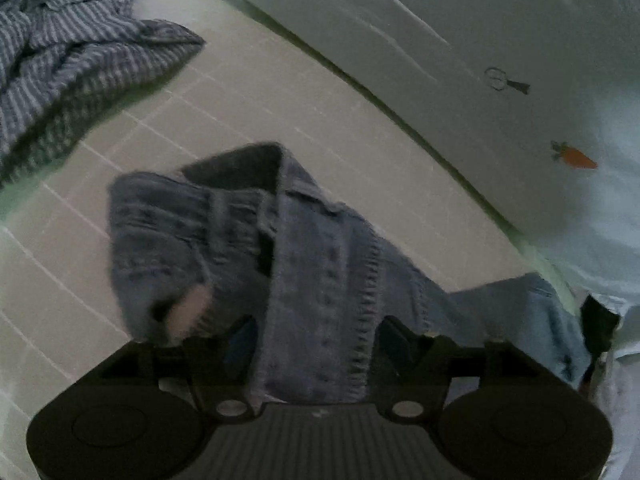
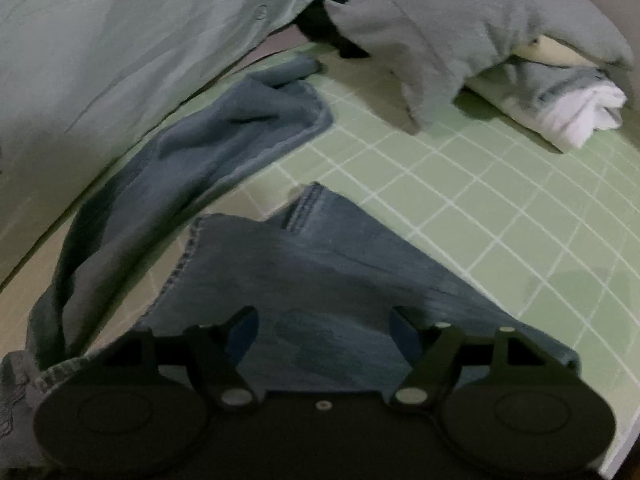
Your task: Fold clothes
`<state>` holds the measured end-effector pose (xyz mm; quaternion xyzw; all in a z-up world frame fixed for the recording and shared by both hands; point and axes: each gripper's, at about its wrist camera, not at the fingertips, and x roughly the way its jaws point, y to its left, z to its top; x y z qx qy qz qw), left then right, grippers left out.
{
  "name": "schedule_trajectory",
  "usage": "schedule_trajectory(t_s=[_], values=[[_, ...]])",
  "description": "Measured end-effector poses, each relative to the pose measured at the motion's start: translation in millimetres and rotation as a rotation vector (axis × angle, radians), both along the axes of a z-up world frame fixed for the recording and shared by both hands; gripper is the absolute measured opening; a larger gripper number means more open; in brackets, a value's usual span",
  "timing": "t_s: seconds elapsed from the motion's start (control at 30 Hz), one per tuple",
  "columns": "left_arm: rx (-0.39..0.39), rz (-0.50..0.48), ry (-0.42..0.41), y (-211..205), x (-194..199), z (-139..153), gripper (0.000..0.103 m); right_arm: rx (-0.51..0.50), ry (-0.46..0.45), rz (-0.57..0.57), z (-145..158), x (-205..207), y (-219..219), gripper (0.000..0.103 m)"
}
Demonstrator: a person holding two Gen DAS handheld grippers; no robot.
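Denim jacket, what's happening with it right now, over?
Both grippers open, fingers astride the denim jacket. Jacket half-spread on green mat. Striped shirt clear.

Both feeds dim, greenish cast. I see motion blur smearing the denim garment (image 1: 304, 264) and grid lines. Fisheye bends edges; black corners. Tongs silhouetted dark. Soft shadows under striped cloth (image 1: 68, 64), upper left.

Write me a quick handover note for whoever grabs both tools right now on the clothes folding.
Left tool: fingers apart, denim garment bunched between them; grip unclear.
Right tool: open, over the flatter denim on the green grid mat.
Striped shirt sits crumpled, untouched. A grey garment and rolled white cloth lie at the far side.
Done: no fold yet. Left: flatten denim, fold, then the shirt.
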<state>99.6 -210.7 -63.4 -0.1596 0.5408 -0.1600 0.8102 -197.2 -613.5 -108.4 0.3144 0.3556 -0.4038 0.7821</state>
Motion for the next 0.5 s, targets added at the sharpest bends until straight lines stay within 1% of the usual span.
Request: schedule_trajectory(t_s=[0.03,0.07,0.23,0.33,0.43,0.5], values=[[0.013,-0.005,-0.008,-4,-3,1,0.022,-0.001,-0.001,0.006,0,0,1,0.074],[0.02,-0.004,-0.018,-5,-6,4,0.016,-0.002,-0.002,0.012,1,0,1,0.074],[0.022,0.038,-0.074,10,-23,23,0.014,0.005,-0.014,0.022,0,-10,1,0.074],[0.039,0.078,-0.114,32,-43,36,0.013,0.005,-0.019,0.028,1,-18,2,0.074],[0.057,0.139,-0.113,64,-69,40,0.012,0.0,-0.008,0.051,-1,-25,8,0.075],[0.101,0.179,-0.106,84,-90,40,0.011,0.005,-0.004,0.069,-3,-28,11,0.075]])
